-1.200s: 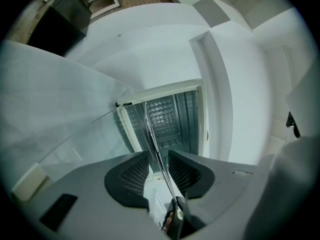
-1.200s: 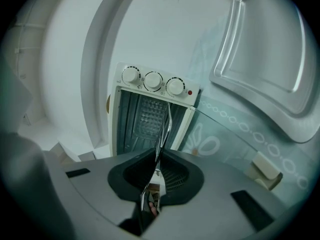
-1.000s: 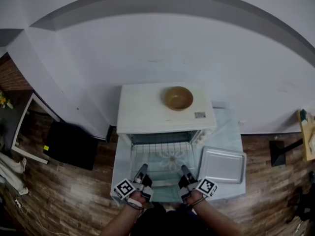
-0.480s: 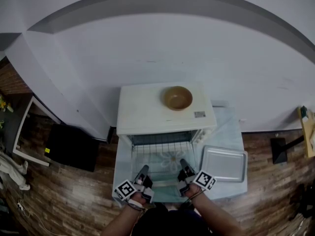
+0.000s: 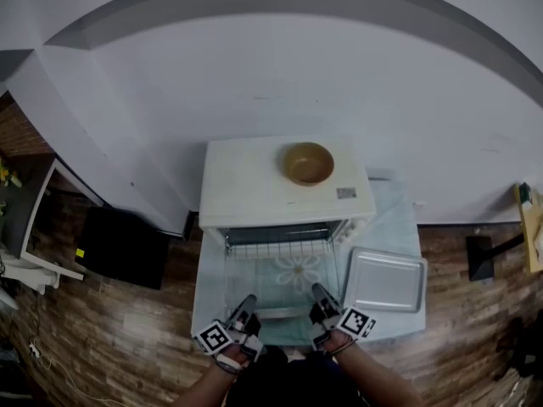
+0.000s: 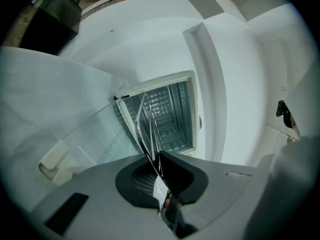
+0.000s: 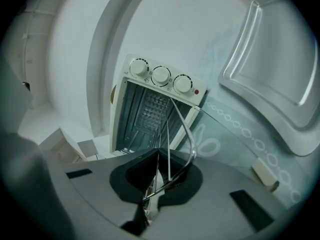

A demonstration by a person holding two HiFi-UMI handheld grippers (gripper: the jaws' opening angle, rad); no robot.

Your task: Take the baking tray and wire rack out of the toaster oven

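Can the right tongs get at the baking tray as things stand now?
Likely not yet: the right tongs are shut on the wire rack. Otherwise the way is free, the baking tray lies uncovered beside them.

Shiny wire rack (image 7: 183, 125), matt metal baking tray (image 5: 386, 282), seemingly glass door (image 7: 240, 134)

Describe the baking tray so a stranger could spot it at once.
Find the white toaster oven on the small table by the wall. The baking tray lies flat on the table, right of the oven's open glass door. It is the only shallow, rimmed metal rectangle; the brown bowl sits up on the oven.
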